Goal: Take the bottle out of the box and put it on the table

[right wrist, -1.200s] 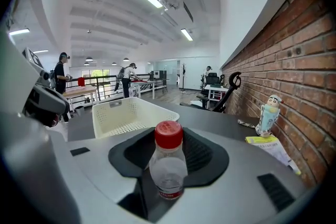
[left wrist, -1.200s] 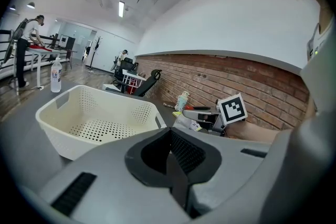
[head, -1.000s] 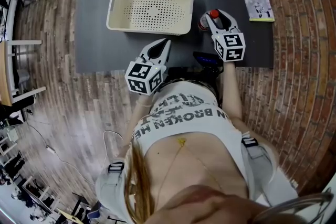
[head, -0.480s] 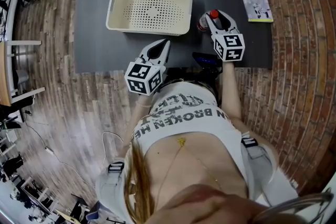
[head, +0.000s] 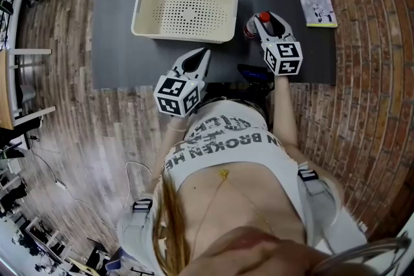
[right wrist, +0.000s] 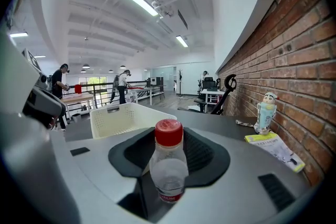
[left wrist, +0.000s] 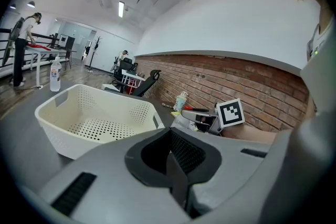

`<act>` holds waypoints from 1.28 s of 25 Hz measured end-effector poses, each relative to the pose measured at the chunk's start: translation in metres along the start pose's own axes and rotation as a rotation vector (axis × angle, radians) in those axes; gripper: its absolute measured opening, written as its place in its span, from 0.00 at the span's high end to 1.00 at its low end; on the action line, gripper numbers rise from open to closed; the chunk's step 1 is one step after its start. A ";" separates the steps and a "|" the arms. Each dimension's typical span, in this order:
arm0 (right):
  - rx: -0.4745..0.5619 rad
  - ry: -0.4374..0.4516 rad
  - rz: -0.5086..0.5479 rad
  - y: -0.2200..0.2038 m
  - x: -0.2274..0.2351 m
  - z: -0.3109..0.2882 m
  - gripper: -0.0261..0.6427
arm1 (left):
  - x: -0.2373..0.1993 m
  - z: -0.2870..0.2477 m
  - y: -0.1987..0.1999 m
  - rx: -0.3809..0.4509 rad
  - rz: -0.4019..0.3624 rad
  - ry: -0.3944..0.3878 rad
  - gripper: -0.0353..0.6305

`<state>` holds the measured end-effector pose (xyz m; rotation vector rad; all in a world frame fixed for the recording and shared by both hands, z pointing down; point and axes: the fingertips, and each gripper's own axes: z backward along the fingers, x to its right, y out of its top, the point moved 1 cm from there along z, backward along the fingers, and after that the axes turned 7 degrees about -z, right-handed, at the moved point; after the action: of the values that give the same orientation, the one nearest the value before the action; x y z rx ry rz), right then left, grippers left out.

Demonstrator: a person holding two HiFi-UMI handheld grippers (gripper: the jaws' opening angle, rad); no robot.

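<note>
Placement looks like the step in hand. The bottle (right wrist: 169,165), clear with a red cap, is out of the box (head: 184,35). It stands upright between the jaws of the right claw (head: 268,20), just beside the box's right wall and over the dark tabletop (head: 116,55). The jaws stand wide, but their dark pads close on the bottle's sides, so I read it as gripped. No view shows whether its base touches the tabletop. The box, white and perforated, holds nothing. The left claw (head: 201,56) hovers at the near edge of the tabletop, its jaws together on nothing.

To do this well, the bottle should go straight down, kept upright, until its base sits flat. It looks light and narrow, so it would probably tip at a small nudge. The jaws ought to part evenly, so that both pads leave it at once. The claw should then draw back along its own line, not sideways, to avoid clipping the cap. The box wall is close on the left, so the jaw on that side needs room to open without knocking it. The booklet (head: 315,0) at the far right lies well apart and is no obstacle.
</note>
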<state>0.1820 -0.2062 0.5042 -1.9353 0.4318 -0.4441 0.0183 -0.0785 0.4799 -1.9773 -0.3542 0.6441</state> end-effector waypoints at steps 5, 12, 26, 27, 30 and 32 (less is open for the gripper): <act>-0.003 0.008 -0.007 0.002 0.000 0.000 0.73 | 0.001 0.001 0.001 0.002 -0.001 -0.005 0.94; 0.011 0.019 -0.045 0.004 0.000 0.009 0.68 | 0.002 0.003 0.001 0.004 -0.001 -0.007 0.94; 0.005 -0.006 -0.054 0.006 -0.004 0.036 0.67 | 0.005 0.005 0.004 0.017 -0.013 -0.012 0.94; 0.011 -0.013 -0.054 0.006 -0.003 0.039 0.67 | 0.005 0.005 0.004 0.018 -0.013 -0.013 0.94; 0.011 -0.021 -0.053 0.005 -0.003 0.044 0.67 | 0.006 0.004 0.006 0.026 -0.014 -0.014 0.94; 0.003 -0.021 -0.049 0.004 -0.004 0.047 0.67 | 0.006 0.004 0.007 0.034 -0.013 -0.012 0.94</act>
<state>0.2013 -0.1689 0.4828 -1.9494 0.3712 -0.4557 0.0206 -0.0759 0.4702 -1.9374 -0.3614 0.6502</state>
